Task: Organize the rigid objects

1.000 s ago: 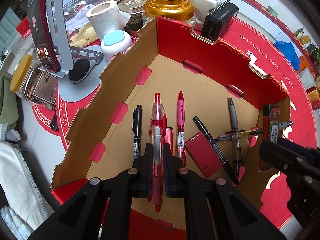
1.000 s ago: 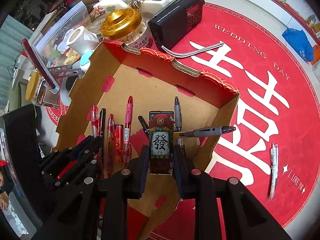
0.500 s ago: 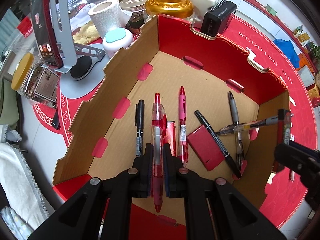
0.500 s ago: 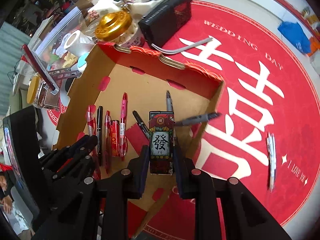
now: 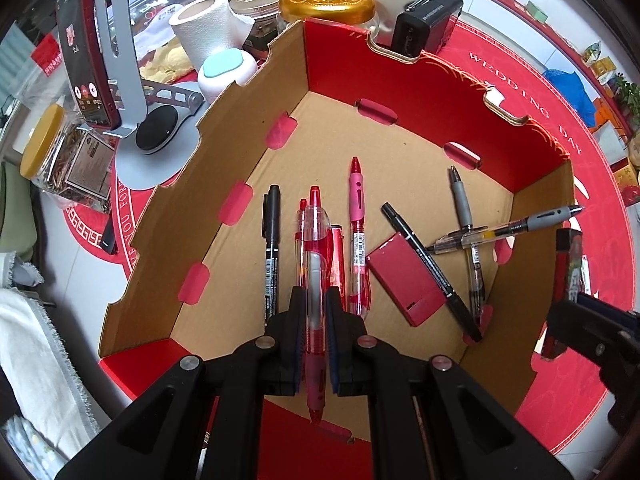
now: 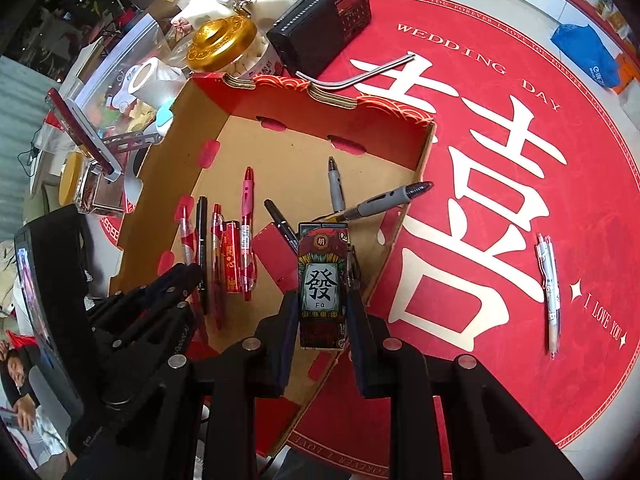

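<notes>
Left gripper (image 5: 312, 320) is pinching a red pen (image 5: 314, 264), right gripper (image 6: 322, 312) clamps a printed lighter (image 6: 322, 284). I'd lower each flat into the cardboard box (image 5: 256, 136), pen alongside the left row, lighter clear of the crossed grey pens (image 5: 472, 236).

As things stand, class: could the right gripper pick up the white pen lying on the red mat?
Probably not yet: the right gripper is shut on a lighter. The white pen itself lies clear on the mat.

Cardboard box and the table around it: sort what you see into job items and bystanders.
Job items:
- cardboard box
- red pen in the left claw
- lighter in the right claw
- white pen on the mat

Bystanders:
- radio
- gold-lidded jar
- paper roll
- phone on stand
</notes>
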`<state>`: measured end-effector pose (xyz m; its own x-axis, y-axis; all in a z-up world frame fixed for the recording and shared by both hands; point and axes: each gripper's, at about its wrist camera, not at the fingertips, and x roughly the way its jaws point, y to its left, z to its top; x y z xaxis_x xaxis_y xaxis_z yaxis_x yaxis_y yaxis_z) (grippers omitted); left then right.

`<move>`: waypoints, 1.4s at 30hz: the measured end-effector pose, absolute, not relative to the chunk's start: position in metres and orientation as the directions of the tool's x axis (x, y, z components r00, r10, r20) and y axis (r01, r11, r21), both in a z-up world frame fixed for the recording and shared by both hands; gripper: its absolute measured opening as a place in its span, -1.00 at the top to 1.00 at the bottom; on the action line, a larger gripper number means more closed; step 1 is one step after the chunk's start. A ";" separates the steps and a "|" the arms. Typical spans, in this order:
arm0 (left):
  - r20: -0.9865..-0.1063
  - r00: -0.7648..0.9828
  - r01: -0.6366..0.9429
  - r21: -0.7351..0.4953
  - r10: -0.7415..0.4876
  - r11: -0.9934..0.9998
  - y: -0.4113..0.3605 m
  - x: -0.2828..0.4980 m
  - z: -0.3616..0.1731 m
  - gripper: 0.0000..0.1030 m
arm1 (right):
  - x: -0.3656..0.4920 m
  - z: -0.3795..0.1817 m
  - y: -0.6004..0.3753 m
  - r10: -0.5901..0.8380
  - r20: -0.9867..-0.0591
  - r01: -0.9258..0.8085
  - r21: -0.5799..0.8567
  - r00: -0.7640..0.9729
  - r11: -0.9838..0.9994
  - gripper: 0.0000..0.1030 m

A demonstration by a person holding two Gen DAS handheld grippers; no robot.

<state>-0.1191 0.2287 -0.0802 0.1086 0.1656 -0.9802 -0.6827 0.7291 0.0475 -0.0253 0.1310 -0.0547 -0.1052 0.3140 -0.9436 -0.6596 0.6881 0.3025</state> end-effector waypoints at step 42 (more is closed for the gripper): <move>-0.983 0.088 -0.694 0.053 0.158 0.718 0.245 -0.103 -0.091 0.80 | -0.022 -0.067 0.169 0.298 -0.948 -0.690 0.287 -0.106 0.665 0.51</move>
